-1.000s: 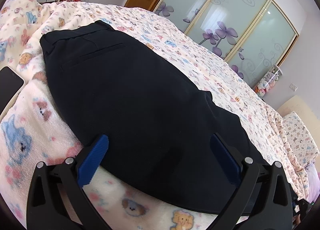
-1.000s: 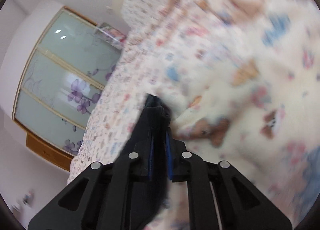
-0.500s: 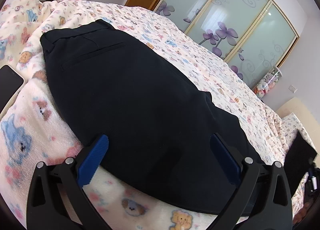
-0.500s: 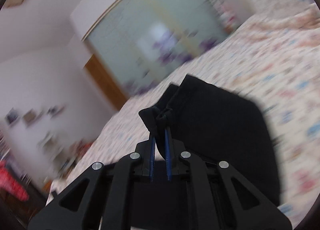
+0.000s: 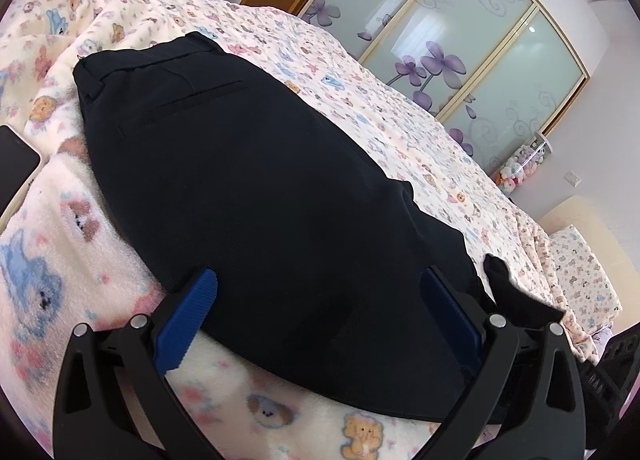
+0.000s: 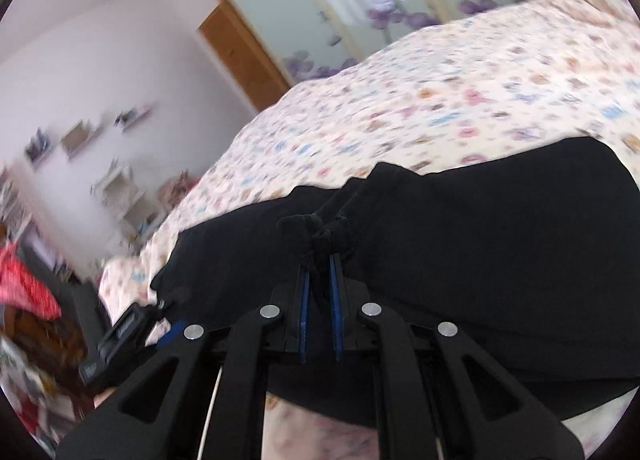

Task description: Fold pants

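Observation:
Black pants (image 5: 256, 188) lie flat on the bed, waistband and back pocket at the far left, legs running right. My left gripper (image 5: 320, 320) is open, its blue pads straddling the pants' near edge without gripping. My right gripper (image 6: 319, 264) is shut on a bunched hem of the pants (image 6: 480, 244) and holds it over the cloth. The raised hem and the right gripper show at the right of the left wrist view (image 5: 500, 280).
The bed carries a cream blanket with animal print (image 5: 60, 260). A dark phone (image 5: 14, 164) lies at the left edge. Sliding wardrobe doors with purple flowers (image 5: 460, 44) stand beyond the bed. Shelves (image 6: 116, 188) line the far wall.
My right gripper has swung the pant hem up and over towards the waist end, coming into the left wrist view. The left gripper has stayed still and open.

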A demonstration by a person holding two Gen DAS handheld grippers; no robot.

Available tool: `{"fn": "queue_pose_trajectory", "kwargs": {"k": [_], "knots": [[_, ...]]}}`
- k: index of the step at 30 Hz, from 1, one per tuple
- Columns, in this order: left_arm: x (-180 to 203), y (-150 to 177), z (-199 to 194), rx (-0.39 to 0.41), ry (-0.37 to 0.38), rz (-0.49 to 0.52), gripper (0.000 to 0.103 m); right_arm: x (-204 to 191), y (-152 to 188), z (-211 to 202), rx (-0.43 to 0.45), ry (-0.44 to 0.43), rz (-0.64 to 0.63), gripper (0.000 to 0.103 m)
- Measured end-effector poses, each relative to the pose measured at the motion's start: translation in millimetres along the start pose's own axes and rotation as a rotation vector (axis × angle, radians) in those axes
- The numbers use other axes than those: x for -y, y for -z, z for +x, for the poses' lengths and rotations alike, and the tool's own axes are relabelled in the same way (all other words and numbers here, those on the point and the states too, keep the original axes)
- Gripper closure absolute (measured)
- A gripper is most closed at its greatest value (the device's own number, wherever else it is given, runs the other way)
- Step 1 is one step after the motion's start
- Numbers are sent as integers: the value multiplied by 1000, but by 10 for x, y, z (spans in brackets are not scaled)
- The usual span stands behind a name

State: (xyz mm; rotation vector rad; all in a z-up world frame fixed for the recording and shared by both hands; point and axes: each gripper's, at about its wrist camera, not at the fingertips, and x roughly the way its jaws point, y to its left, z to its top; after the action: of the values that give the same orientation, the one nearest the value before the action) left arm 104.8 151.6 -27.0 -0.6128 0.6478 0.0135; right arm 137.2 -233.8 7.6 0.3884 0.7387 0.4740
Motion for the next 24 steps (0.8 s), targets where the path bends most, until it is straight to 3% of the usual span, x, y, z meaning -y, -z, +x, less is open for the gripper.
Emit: {"fn": "queue_pose_trajectory", "kwargs": {"k": [2, 6, 8, 9, 10, 12, 15, 18, 20, 24], "knots": [[9, 4, 0, 1, -3, 3, 2, 27, 144, 295, -128, 78, -42, 93], [8, -2, 0, 0, -4, 6, 2, -41, 177, 358, -198, 132, -127, 87], [5, -9, -10, 0, 2, 3, 2, -131, 223, 352, -225, 96, -156, 64], [3, -16, -27, -3, 9, -2, 2, -136, 231, 328, -240, 54, -163, 46], [-3, -26, -43, -6, 17, -7, 2, -163, 231, 307, -244, 45, -169, 39], [-29, -69, -103, -10, 54, -33, 2, -216, 213, 220, -238, -10, -163, 39], [-84, -155, -228, -5, 111, -78, 2, -236, 230, 74, -155, -95, -107, 38], [-125, -270, -392, 27, 112, -77, 2, -45, 191, 54, -83, -110, -24, 22], [-135, -334, -469, 32, 106, -62, 2, 131, 255, 315, -231, -92, 45, 22], [-198, -468, -571, -31, 96, -33, 2, 197, 179, 175, -234, -151, 125, 22]]}}
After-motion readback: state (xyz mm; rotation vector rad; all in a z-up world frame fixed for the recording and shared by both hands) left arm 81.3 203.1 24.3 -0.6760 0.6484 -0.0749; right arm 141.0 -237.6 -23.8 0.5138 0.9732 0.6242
